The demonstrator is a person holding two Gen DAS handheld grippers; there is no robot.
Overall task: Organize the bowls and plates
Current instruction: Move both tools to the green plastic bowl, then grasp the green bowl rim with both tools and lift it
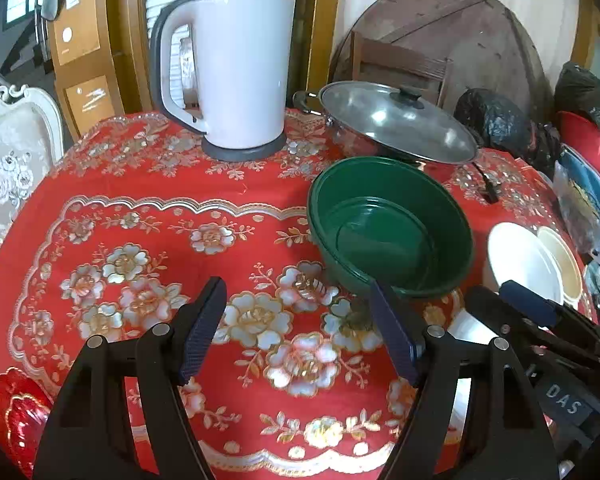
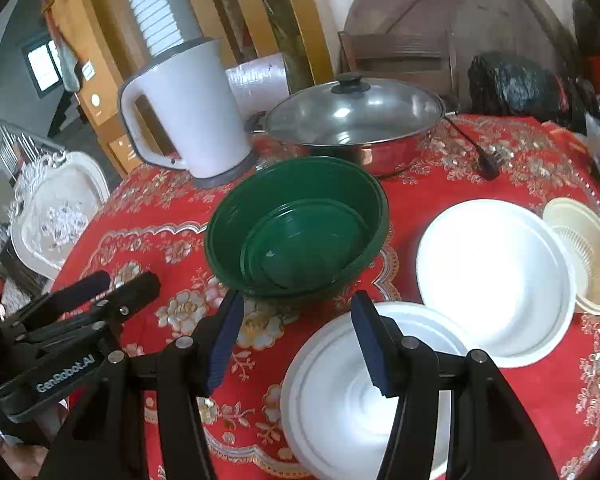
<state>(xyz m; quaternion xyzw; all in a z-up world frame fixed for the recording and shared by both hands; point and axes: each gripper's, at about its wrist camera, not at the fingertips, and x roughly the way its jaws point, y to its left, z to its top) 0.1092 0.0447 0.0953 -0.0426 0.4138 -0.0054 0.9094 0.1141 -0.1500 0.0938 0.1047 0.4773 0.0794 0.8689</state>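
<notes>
Both my claws hang apart and empty: left claw [image 1: 296, 328] beside the green bowl [image 1: 392, 232], right claw [image 2: 296, 340] over a white plate [image 2: 340, 400].

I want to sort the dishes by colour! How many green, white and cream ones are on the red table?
Green: 1, the green bowl
White: 2, the white bowl and the white plate
Cream: 1, the cream strainer bowl
Total: 4

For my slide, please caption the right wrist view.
Open right claw above white plate, facing green bowl.
</notes>
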